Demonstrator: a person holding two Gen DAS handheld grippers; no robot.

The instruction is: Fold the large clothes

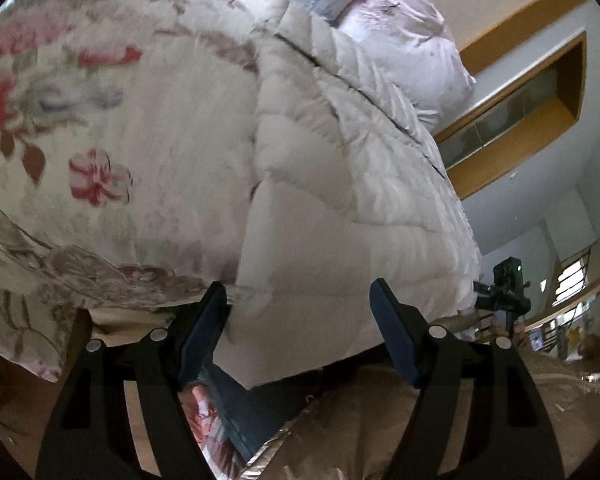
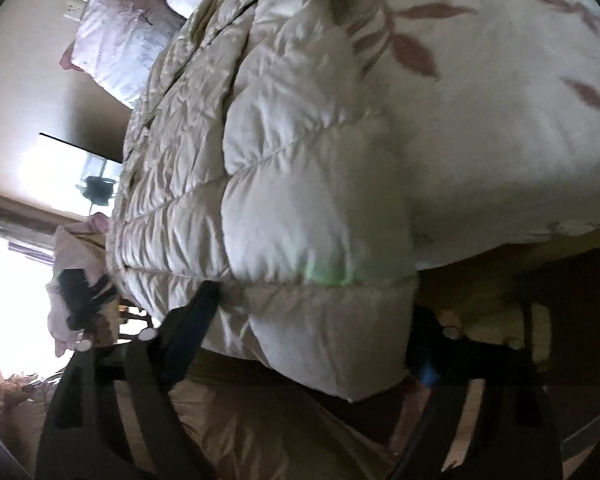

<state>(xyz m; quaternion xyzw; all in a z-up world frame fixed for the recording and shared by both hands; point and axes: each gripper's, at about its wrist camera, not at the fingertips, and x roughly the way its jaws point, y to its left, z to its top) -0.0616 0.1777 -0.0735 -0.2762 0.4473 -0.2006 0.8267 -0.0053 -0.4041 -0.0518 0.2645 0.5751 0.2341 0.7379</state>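
Observation:
A cream quilted puffer coat [image 1: 340, 184] lies on a bed over a floral blanket [image 1: 112, 128]. In the left wrist view my left gripper [image 1: 300, 300] is open, its fingers [image 1: 204, 320] wide apart on either side of the coat's lower corner, which hangs over the bed edge. In the right wrist view the coat [image 2: 292, 184] fills the middle. My right gripper [image 2: 316, 312] is open too, its jaws wide, with the coat's thick hem between them. Its left finger [image 2: 196, 316] touches the hem; the right finger is mostly hidden behind the fabric.
Pale pink pillows [image 1: 404, 28] lie at the head of the bed. The right gripper's body [image 1: 504, 288] shows beyond the coat in the left wrist view. A shiny tan bedspread [image 1: 480, 432] lies below. A bright window [image 2: 16, 288] is at the left.

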